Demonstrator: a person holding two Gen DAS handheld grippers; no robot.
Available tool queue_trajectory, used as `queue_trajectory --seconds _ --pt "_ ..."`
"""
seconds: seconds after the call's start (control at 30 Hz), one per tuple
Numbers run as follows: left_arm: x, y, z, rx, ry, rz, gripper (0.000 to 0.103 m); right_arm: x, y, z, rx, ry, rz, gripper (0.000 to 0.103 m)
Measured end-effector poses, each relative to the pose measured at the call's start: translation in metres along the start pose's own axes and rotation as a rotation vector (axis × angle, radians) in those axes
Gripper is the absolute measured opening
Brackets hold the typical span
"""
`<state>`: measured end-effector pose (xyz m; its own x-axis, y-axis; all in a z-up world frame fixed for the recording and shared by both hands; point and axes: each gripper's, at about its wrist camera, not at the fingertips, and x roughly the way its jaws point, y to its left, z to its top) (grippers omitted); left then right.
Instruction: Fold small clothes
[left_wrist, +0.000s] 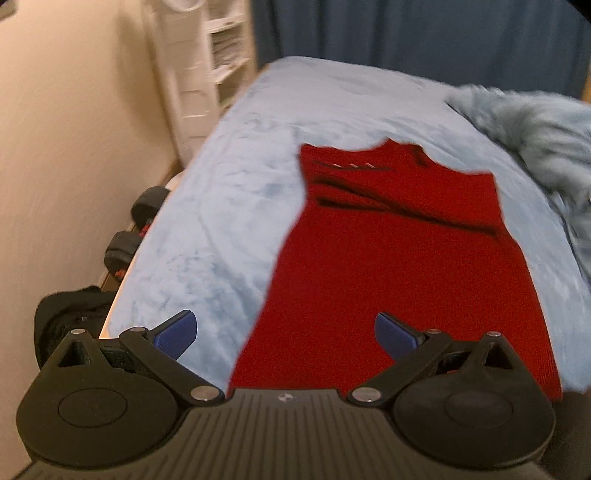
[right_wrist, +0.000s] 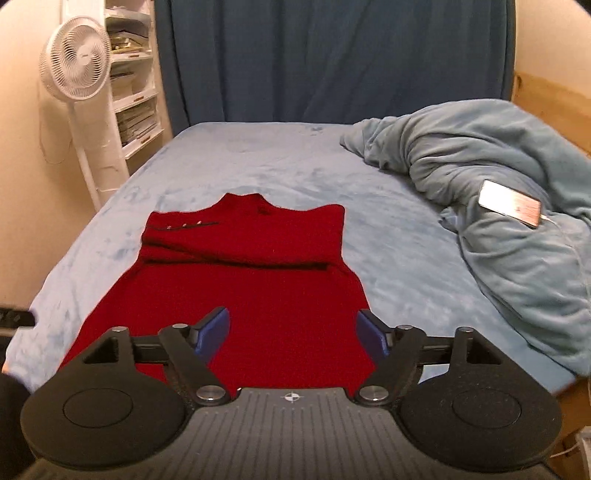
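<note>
Because the red sweater (right_wrist: 243, 291) lies flat on the light blue bed sheet (right_wrist: 207, 162) with its sleeves crossed over the chest, it looks readied for the lengthwise fold; its hem sits nearest both cameras, collar pointing away; the left gripper (left_wrist: 286, 334) hangs above the hem's left part with blue pads spread and empty; the right gripper (right_wrist: 293, 334) hovers likewise, spread wide and holding nothing, likely so each can pinch a hem corner; the bunched blanket (right_wrist: 491, 166) stays well aside, leaving room.
</note>
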<state>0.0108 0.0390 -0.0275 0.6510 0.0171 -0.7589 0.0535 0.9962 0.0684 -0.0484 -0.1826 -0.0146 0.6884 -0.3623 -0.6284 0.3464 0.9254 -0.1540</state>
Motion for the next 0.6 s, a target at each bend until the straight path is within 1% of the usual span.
queue_trajectory --seconds 0.1,0.17,0.33,0.47,0.6 --pt "-0.017 -0.019 -0.014 0.077 -0.019 0.006 0.103 -0.019 0.008 -0.02 0.012 -0.008 -0.004 0.079" --pt "-0.026 -0.025 -0.023 0.1 -0.032 0.004 0.103 -0.028 0.01 -0.032 0.021 0.004 -0.009 0.079" --pt "-0.038 -0.025 -0.04 0.084 -0.031 -0.012 0.103 -0.042 0.016 -0.05 0.011 0.025 0.002 0.079" --pt "-0.039 -0.025 -0.043 0.096 -0.028 -0.009 0.103 -0.048 0.02 -0.055 -0.003 0.031 0.01 0.08" --pt "-0.035 -0.026 -0.042 0.103 -0.015 -0.007 0.103 -0.045 0.022 -0.057 0.0 0.043 0.008 0.08"
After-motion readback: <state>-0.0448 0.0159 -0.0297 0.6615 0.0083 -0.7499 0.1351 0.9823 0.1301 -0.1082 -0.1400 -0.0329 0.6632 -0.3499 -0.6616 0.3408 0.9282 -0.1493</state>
